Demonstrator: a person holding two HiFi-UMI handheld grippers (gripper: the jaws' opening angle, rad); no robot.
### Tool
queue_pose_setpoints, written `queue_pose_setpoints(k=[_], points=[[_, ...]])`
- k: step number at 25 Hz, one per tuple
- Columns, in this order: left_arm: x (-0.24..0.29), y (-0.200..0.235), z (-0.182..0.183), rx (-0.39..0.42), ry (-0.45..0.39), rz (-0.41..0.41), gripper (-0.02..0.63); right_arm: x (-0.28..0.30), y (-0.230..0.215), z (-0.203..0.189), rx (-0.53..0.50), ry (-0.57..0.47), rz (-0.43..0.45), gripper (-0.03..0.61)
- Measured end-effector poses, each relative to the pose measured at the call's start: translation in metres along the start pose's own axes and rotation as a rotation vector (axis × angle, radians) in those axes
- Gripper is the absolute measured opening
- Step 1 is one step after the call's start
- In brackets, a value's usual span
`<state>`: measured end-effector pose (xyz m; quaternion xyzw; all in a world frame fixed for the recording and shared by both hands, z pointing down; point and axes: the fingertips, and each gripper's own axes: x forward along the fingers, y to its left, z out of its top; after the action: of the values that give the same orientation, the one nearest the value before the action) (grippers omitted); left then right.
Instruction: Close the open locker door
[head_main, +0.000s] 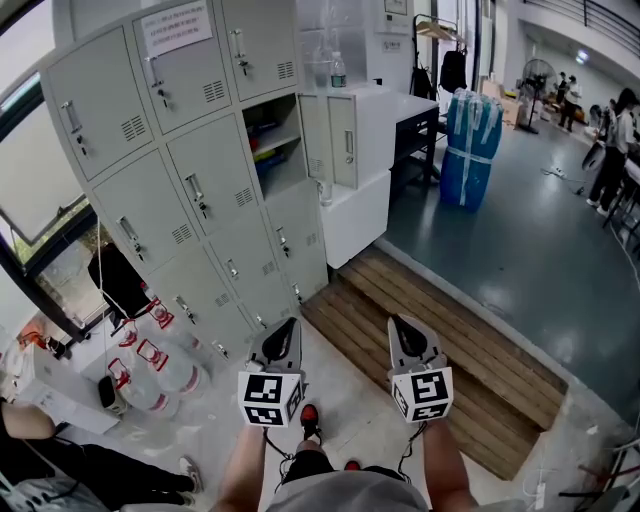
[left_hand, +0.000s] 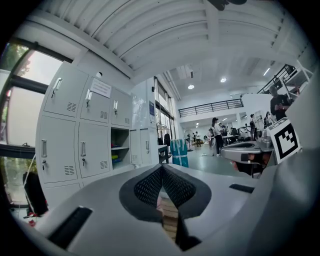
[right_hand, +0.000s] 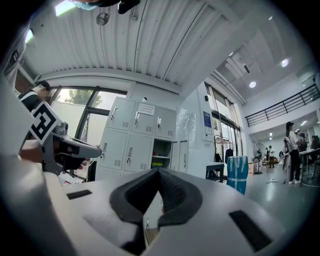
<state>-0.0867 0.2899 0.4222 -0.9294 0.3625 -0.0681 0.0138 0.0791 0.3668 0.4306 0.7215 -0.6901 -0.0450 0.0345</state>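
Note:
A bank of grey lockers (head_main: 190, 190) fills the left of the head view. One compartment (head_main: 275, 145) stands open, with coloured items on its shelves, and its door (head_main: 318, 138) is swung out to the right. My left gripper (head_main: 290, 325) and right gripper (head_main: 401, 322) hang side by side over the floor, well short of the lockers, both shut and empty. The left gripper view shows the open compartment (left_hand: 119, 148) and its door (left_hand: 135, 146) far beyond the shut left gripper (left_hand: 161, 167). In the right gripper view the compartment (right_hand: 163, 153) lies ahead of the shut right gripper (right_hand: 159, 171).
A white cabinet (head_main: 370, 130) stands right beside the open door. A wooden pallet platform (head_main: 440, 350) lies on the floor ahead to the right. Large water bottles (head_main: 150, 370) lie at the lockers' foot on the left. A blue wrapped bundle (head_main: 470, 150) and several people (head_main: 612, 150) are farther off.

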Motion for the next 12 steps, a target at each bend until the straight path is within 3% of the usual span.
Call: queue_pose_setpoints(k=[5,12], points=[[0.039,0.021,-0.001,0.013,-0.001,-0.005,0.023,0.043,-0.01,-0.005,0.001,-0.002,0.001,0.015],[0.124,0.086,0.002,0.007,0.001,-0.028,0.023,0.144,-0.024,-0.009,0.0,-0.004,-0.027,0.016]])
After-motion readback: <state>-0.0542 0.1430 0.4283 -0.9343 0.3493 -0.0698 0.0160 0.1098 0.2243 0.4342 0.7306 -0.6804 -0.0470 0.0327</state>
